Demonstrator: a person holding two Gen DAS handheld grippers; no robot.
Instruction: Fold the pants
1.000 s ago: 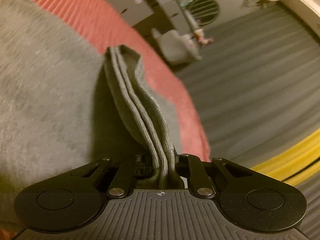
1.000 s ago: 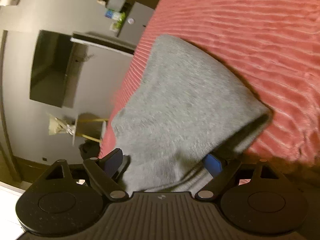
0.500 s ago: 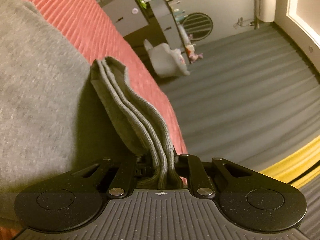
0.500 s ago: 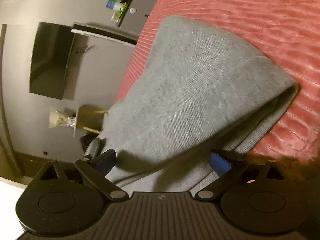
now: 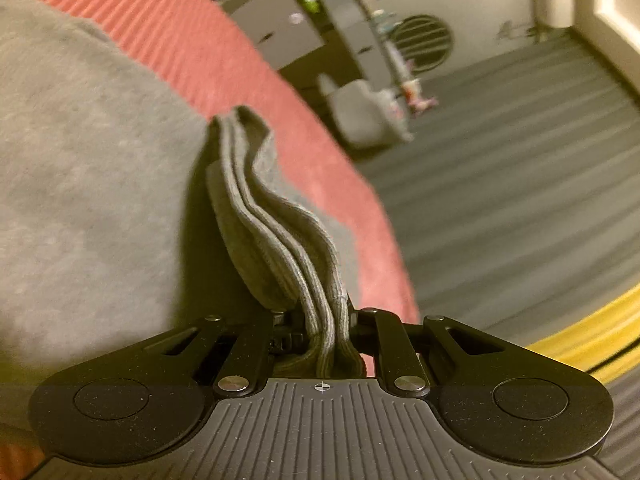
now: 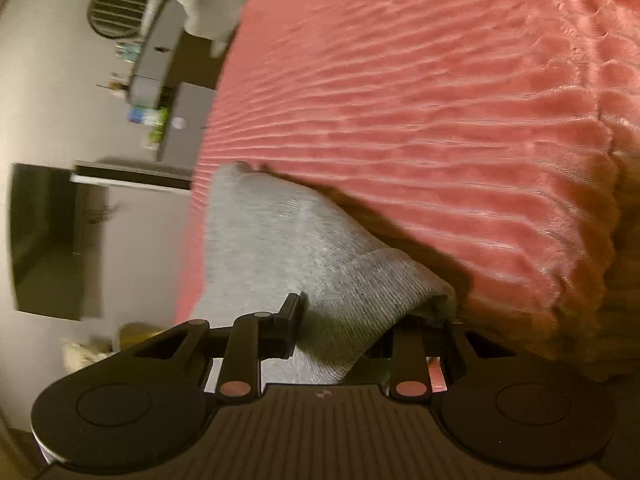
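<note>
Grey pants point(image 5: 100, 180) lie on a pink ribbed bedspread point(image 5: 180, 28). My left gripper point(image 5: 324, 320) is shut on their stacked ribbed cuffs point(image 5: 272, 232), which stand up in layers between the jaws near the bed's edge. In the right wrist view, the same grey pants point(image 6: 280, 240) rise from the bedspread point(image 6: 440, 120) in a folded edge that runs into my right gripper point(image 6: 344, 332). Its jaws are closing, with the fold between them. One of its fingers point(image 6: 290, 324) presses the cloth and the other is hidden under the fabric.
Beyond the bed's edge is a grey striped floor point(image 5: 500, 200) with a yellow strip point(image 5: 580, 344). A dark cabinet point(image 5: 288, 36), a white bag point(image 5: 364, 116) and a round vent point(image 5: 424, 42) stand by the wall. A black screen point(image 6: 44, 236) hangs on the wall.
The right gripper's jaws, wide apart around the pants' fold before, have come together on it, and the view has swung toward the bedspread. The left gripper keeps its hold on the cuffs.
</note>
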